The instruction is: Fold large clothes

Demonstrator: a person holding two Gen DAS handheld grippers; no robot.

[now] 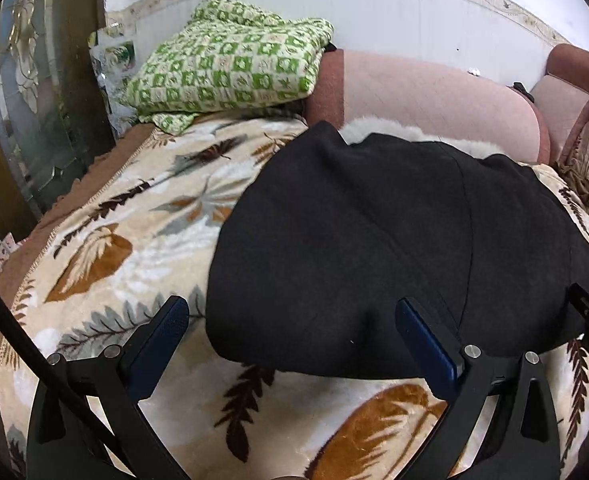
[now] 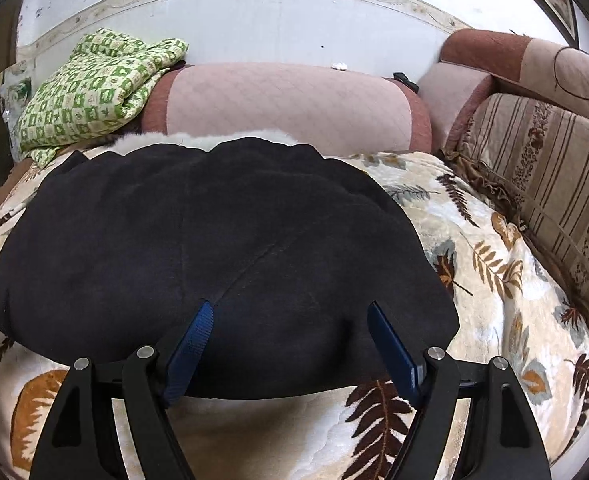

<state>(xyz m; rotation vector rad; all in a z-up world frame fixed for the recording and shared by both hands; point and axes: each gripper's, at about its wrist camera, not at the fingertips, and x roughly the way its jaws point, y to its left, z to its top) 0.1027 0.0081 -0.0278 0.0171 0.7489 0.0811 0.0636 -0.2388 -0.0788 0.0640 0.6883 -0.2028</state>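
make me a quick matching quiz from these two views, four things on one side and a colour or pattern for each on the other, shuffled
Things:
1. folded garment
2. blanket under it
3. folded cloth at the far left
4. bolster along the wall

Looks:
A. pink with reddish ends
B. green and cream checks
C. plain black
D. cream with brown and grey leaves

Pairs: 1-C, 2-D, 3-B, 4-A
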